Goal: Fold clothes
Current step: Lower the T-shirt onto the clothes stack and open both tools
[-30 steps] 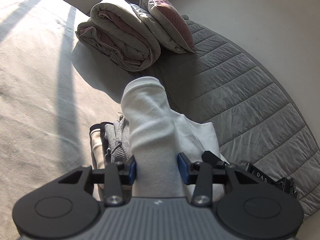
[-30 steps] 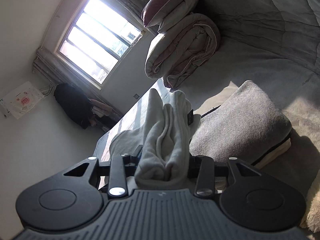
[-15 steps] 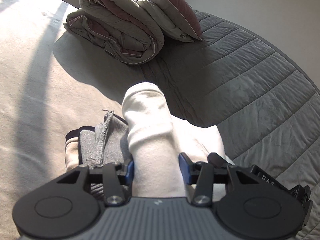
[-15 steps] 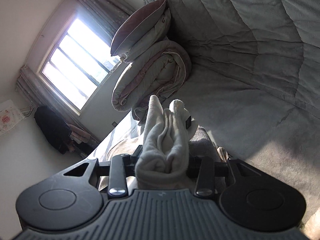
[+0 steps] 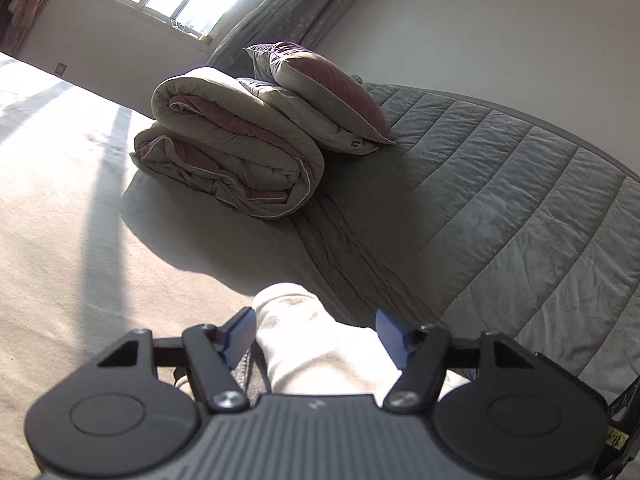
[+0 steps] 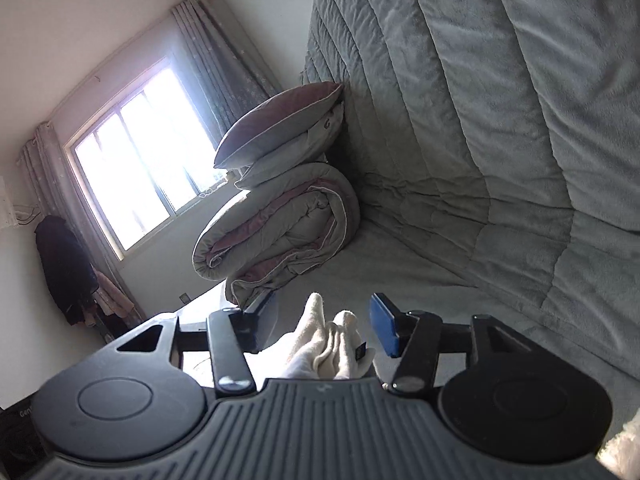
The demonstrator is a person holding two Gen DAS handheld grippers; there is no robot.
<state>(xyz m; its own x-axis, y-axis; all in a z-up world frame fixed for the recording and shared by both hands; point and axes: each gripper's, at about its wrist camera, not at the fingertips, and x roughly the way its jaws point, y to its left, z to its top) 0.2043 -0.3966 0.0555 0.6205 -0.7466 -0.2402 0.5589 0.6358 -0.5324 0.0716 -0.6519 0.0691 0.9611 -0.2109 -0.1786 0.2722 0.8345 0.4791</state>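
Note:
A folded white garment [image 5: 320,344] lies between the fingers of my left gripper [image 5: 316,332], whose blue pads stand apart from the cloth, so the jaws are open. In the right wrist view the same white garment [image 6: 328,344] bunches between the fingers of my right gripper [image 6: 324,328], also open with gaps on both sides. A bit of grey clothing [image 5: 244,372] shows under the left finger. The stack beneath is mostly hidden by the gripper bodies.
A rolled grey and mauve duvet [image 5: 228,160] with a pillow [image 5: 320,92] on top lies ahead on the bed. The quilted grey headboard [image 5: 500,200] rises at the right. A window [image 6: 132,176] and hanging dark coat [image 6: 64,268] are at the far wall.
Both grippers have opened and let go of the white garment. Both have pulled back and tilted up, so the garment now shows lower and smaller between the fingers.

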